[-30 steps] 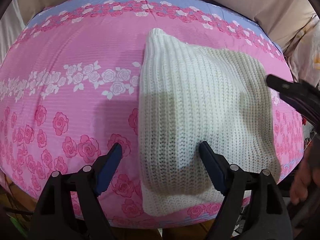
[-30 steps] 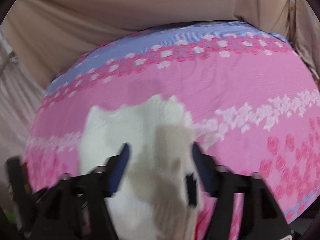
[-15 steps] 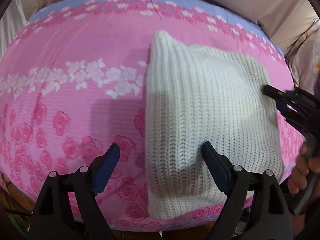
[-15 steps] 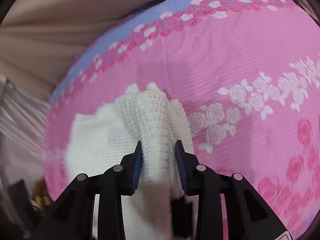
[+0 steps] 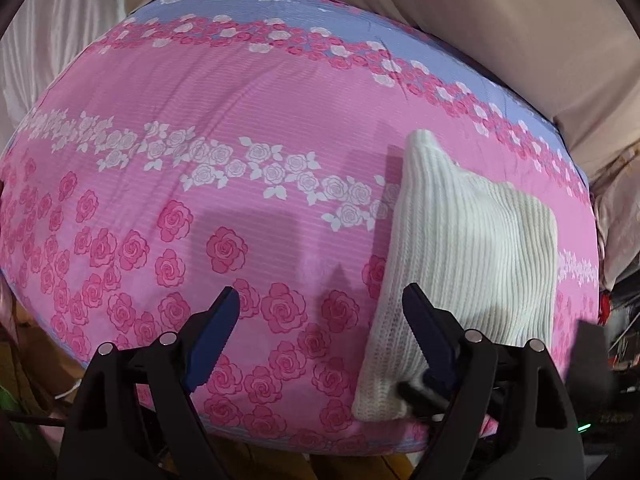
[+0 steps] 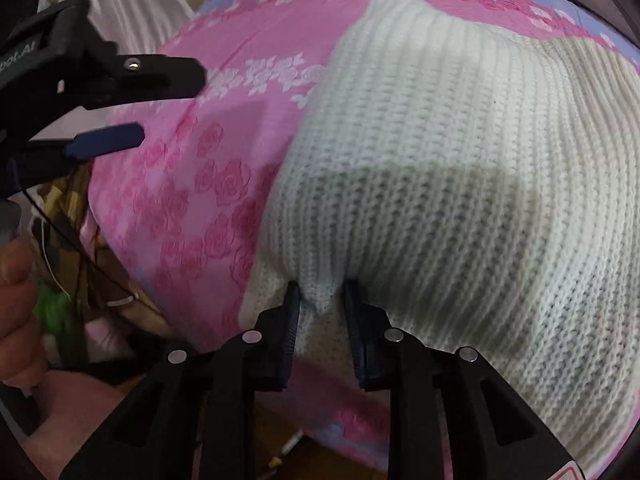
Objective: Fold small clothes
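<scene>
A: Cream rib-knit, folded: the small sweater (image 6: 460, 168) fills the centre and right of the right wrist view. In the left wrist view it lies at the lower right, reaching the near edge of the bed.

B: Any containers?

A: None that I can make out. The sweater lies straight on a pink bedsheet (image 5: 248, 120) printed with bands of white and deep-pink roses, with a lilac strip along its far edge at the top of the frame.

B: And the grippers?

A: The right gripper (image 6: 320, 300), bottom centre of its own view, is closing; its blue pads have a pucker of the sweater's near edge between them and press on it. The left gripper (image 5: 320, 320) has its jaws wide apart with nothing between them; only bedsheet shows in the gap, and its right finger stands over the sweater's left edge. The same gripper shows at the upper left of the right wrist view, over the sheet beside the sweater.

B: The room?

A: Beige cloth (image 5: 500, 20) hangs behind the bed, paler drapery (image 5: 68, 32) at the upper left. A person's hand (image 6: 20, 304) shows at the left edge of the right wrist view, with blurred clutter below the bed's edge there.
</scene>
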Motion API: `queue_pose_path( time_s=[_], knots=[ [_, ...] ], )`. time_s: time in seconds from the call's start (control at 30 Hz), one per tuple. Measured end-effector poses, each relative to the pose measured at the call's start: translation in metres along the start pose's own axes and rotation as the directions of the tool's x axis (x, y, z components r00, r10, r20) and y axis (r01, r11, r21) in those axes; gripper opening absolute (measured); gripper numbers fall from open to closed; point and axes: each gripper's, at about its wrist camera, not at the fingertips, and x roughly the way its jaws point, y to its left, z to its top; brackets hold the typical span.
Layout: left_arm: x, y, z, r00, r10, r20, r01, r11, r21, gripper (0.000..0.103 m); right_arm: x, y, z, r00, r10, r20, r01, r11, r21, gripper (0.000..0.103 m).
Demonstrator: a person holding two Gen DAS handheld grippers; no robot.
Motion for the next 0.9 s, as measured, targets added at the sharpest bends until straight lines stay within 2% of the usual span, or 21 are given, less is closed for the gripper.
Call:
queue_pose_path(
  time_s=[0.1,0.13,0.2,0.27,0.3,0.33,0.37,0.4,0.43,0.5,0.53,0.57,0.6,0.63,0.67,0.73,0.77,0.8,0.83,0.87,0.9],
  knots=[
    [0.001,0.001,-0.004,1.0,-0.007,-0.012,0.007,1.0,0.018,0.082,-0.042,-0.017,0.002,0.992,0.06,0.113,-0.072,0.993,0.098,0.018],
    [0.004,-0.001,-0.005,1.0,-0.005,-0.027,0.005,1.0,0.027,0.082,-0.049,-0.025,-0.001,0.989,0.055,0.134,-0.073,0.988,0.138,0.018],
    [0.009,-0.002,-0.009,0.999,-0.003,-0.051,0.005,0.999,0.037,0.082,-0.041,-0.049,-0.011,0.995,0.028,0.101,-0.049,0.975,0.217,0.018],
    [0.013,-0.006,-0.011,0.998,-0.004,-0.068,0.007,0.999,0.044,0.082,-0.009,-0.07,-0.025,1.0,-0.003,0.0,0.003,0.967,0.255,0.006],
    [0.011,-0.01,-0.012,0.998,-0.001,-0.062,0.004,0.998,0.058,0.082,-0.014,-0.075,-0.028,0.999,0.034,0.042,-0.045,0.956,0.289,0.007],
    [0.008,-0.013,-0.012,0.999,-0.001,-0.052,0.004,0.998,0.07,0.082,-0.023,-0.076,-0.027,0.998,0.04,0.052,-0.055,0.949,0.312,0.007],
    [0.003,-0.018,-0.011,0.999,-0.003,-0.032,0.006,0.996,0.089,0.082,-0.046,-0.075,-0.024,0.993,0.01,0.12,-0.048,0.945,0.324,0.01],
    [0.001,-0.023,-0.009,1.0,-0.006,-0.019,0.007,0.995,0.097,0.082,-0.068,-0.074,-0.022,0.98,-0.013,0.198,-0.053,0.945,0.324,0.015],
    [0.001,-0.031,-0.008,1.0,-0.011,-0.01,0.012,0.994,0.105,0.082,-0.09,-0.075,-0.019,0.962,-0.035,0.271,-0.057,0.944,0.325,0.015],
    [0.005,-0.046,-0.005,1.0,-0.026,-0.016,0.027,0.992,0.125,0.082,-0.111,-0.083,-0.011,0.939,-0.122,0.321,0.005,0.939,0.343,0.015],
    [0.009,-0.058,-0.005,0.999,-0.029,-0.016,0.031,0.988,0.149,0.082,-0.109,-0.09,-0.004,0.935,-0.173,0.31,0.058,0.937,0.345,0.015],
    [0.013,-0.068,-0.005,1.0,-0.019,-0.015,0.021,0.985,0.172,0.082,-0.098,-0.096,0.002,0.937,-0.216,0.276,0.112,0.931,0.348,0.015],
    [0.018,-0.076,-0.007,1.0,-0.007,-0.017,0.01,0.981,0.193,0.082,-0.074,-0.109,0.008,0.939,-0.285,0.194,0.205,0.914,0.351,0.013],
    [0.022,-0.081,-0.008,1.0,-0.002,-0.022,0.006,0.978,0.209,0.082,-0.045,-0.124,0.01,0.944,-0.313,0.103,0.261,0.902,0.345,0.01],
    [0.025,-0.089,-0.009,1.0,0.009,-0.03,-0.002,0.973,0.23,0.082,-0.033,-0.134,0.01,0.954,-0.277,0.113,0.221,0.907,0.358,0.008],
    [0.022,-0.095,-0.011,1.0,-0.005,-0.015,0.008,0.971,0.241,0.082,-0.053,-0.135,0.017,0.965,-0.218,0.144,0.139,0.896,0.421,0.01],
    [0.022,-0.097,-0.011,1.0,-0.011,-0.011,0.013,0.971,0.239,0.083,-0.07,-0.133,0.021,0.96,-0.195,0.201,0.089,0.893,0.44,0.011],
    [0.023,-0.097,-0.009,1.0,-0.013,-0.013,0.015,0.973,0.23,0.084,-0.084,-0.132,0.026,0.95,-0.185,0.252,0.057,0.896,0.441,0.018],
    [0.025,-0.098,-0.009,1.0,-0.013,-0.019,0.017,0.976,0.219,0.084,-0.091,-0.134,0.032,0.945,-0.186,0.27,0.052,0.897,0.438,0.023],
    [0.03,-0.098,-0.007,0.999,-0.016,-0.039,0.023,0.979,0.2,0.084,-0.092,-0.137,0.043,0.943,-0.186,0.276,0.049,0.897,0.439,0.034],
    [0.035,-0.098,-0.006,0.998,-0.021,-0.057,0.031,0.982,0.184,0.084,-0.09,-0.14,0.049,0.945,-0.178,0.275,0.039,0.895,0.444,0.04]
  ],
)
